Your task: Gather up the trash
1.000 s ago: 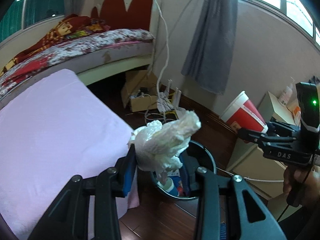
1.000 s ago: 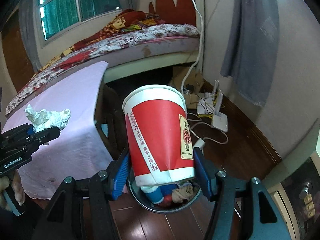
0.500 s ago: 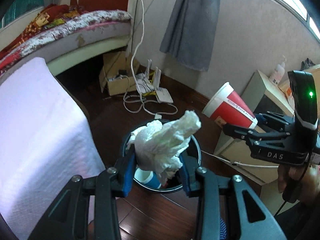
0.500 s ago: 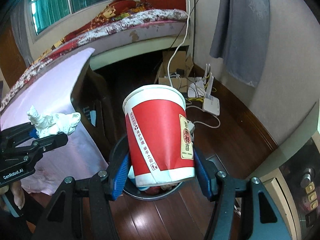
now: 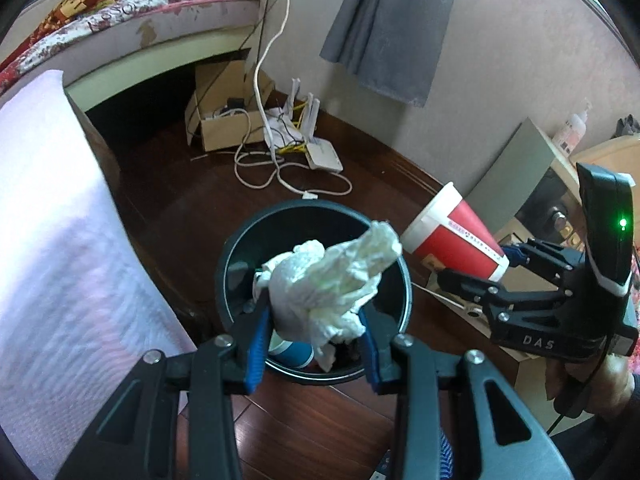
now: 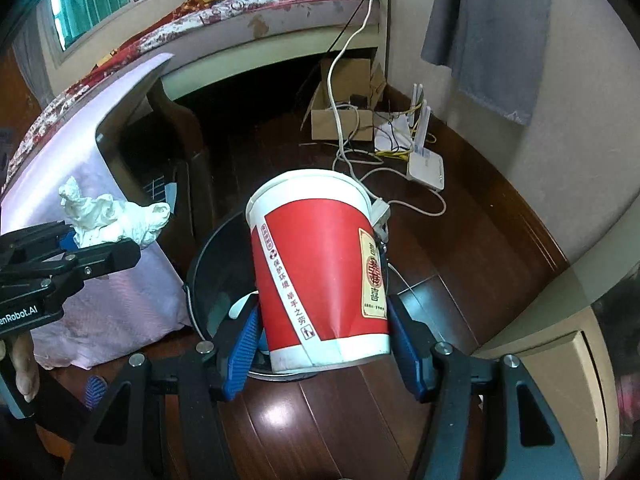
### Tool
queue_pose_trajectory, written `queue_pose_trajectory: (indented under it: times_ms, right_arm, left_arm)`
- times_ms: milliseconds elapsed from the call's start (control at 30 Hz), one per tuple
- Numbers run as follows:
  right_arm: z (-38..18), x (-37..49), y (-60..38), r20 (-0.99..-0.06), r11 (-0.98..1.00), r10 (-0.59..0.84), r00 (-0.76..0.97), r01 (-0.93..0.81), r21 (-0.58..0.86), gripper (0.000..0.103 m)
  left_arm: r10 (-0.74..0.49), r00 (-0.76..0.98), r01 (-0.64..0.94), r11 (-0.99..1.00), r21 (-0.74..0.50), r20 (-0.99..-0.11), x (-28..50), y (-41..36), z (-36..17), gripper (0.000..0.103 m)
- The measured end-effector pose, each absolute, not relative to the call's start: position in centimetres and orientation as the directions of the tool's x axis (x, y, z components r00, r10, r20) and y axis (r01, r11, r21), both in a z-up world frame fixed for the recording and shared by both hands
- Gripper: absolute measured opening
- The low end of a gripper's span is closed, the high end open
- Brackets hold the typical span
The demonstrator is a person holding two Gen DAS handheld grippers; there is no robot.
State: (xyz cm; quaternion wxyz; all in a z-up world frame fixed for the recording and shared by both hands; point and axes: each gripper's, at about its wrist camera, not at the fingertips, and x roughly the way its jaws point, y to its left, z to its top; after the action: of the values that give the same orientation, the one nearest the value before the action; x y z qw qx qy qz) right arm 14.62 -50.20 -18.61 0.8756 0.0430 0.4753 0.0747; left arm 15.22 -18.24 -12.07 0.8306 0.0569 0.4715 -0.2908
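Note:
A crumpled white tissue sits between the blue pads of my left gripper, which is shut on it above a dark round trash bin. The bin holds a blue-and-white cup and other scraps. My right gripper is shut on a red-and-white paper cup, held just over the same bin. In the left wrist view the cup hangs at the bin's right edge. In the right wrist view the tissue shows at the left.
A table under a pink cloth stands left of the bin. A cardboard box, white routers and loose cables lie on the dark wood floor by the wall. A cream cabinet stands to the right. A bed lies beyond.
Both grippers have come down and tipped further towards the floor, so the bin now lies directly under the tissue and the cup. Both grips are unchanged.

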Motion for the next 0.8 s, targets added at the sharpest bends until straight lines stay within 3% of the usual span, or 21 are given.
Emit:
queue_pose_trajectory:
  times_ms: [467, 533, 567, 600, 667, 800]
  right_arm:
    - [-23.4, 18.1, -47.4, -0.877, 0.966, 0.193, 0.44, -0.239, 0.093, 0.063]
    - [-24.2, 18.5, -46.9, -0.885, 0.961, 0.193, 0.424, -0.262, 0.084, 0.063]
    - [-24.8, 18.8, -46.6, -0.891, 0.959, 0.179, 0.417, -0.276, 0.063, 0.066]
    - [-25.4, 19.1, -46.5, -0.901, 0.962, 0.132, 0.413, -0.272, 0.016, 0.083]
    - [-26.2, 19.1, -47.0, -0.906, 0.972, 0.047, 0.421, -0.23, -0.056, 0.103]
    - [-26.6, 18.9, -48.6, -0.907, 0.983, 0.069, 0.415, -0.184, -0.009, 0.103]
  left_arm:
    - [-0.404, 0.276, 0.522, 0.825, -0.217, -0.872, 18.3, -19.1, -16.7, 0.042]
    - [-0.438, 0.247, 0.525, 0.81, -0.26, -0.864, 18.6, -19.3, -17.3, 0.058]
    - [-0.402, 0.285, 0.504, 0.835, -0.221, -0.87, 18.6, -19.1, -17.4, 0.089]
    - [-0.377, 0.32, 0.482, 0.854, -0.194, -0.869, 18.6, -18.7, -17.4, 0.102]
    - [-0.368, 0.336, 0.459, 0.868, -0.19, -0.867, 18.4, -17.8, -17.5, 0.102]
    - [-0.315, 0.357, 0.425, 0.893, -0.147, -0.879, 17.9, -16.4, -17.9, 0.102]
